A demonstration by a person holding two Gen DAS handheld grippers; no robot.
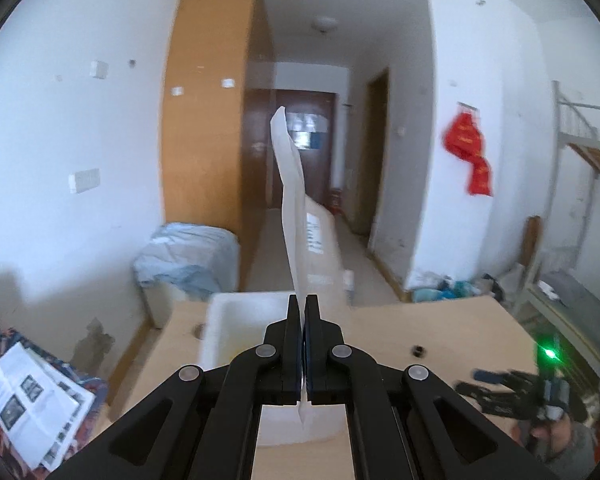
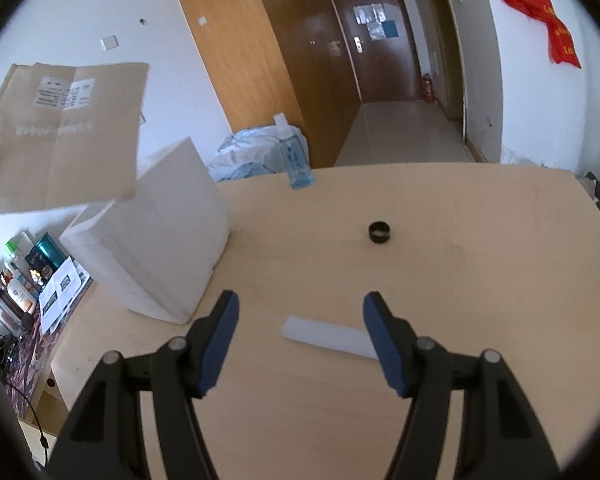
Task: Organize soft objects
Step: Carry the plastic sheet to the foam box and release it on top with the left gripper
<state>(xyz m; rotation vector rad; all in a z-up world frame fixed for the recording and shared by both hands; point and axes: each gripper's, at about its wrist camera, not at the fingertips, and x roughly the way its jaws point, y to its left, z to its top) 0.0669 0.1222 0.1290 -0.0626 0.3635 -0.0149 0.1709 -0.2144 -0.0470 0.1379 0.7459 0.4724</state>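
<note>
Two claws, two different states. The left gripper is pinched tight on the edge of a flat brown paper envelope, which stands up from the jaws and hangs in the air above the white foam box; in the right wrist view the same envelope floats over the box, touching nothing else. The right gripper is spread wide and empty, hovering low over the wooden table, with a small white foam strip lying on the table between its fingers.

The main risk, as I judge it, lies in the thin edge grip: the limp sheet may swing or slip out if the hand moves fast, and land beside the box instead of in it. The strip is light, so closing the right claw off-centre could push it away. A black ring and a spray bottle stand farther off, well apart from both claws.
</note>
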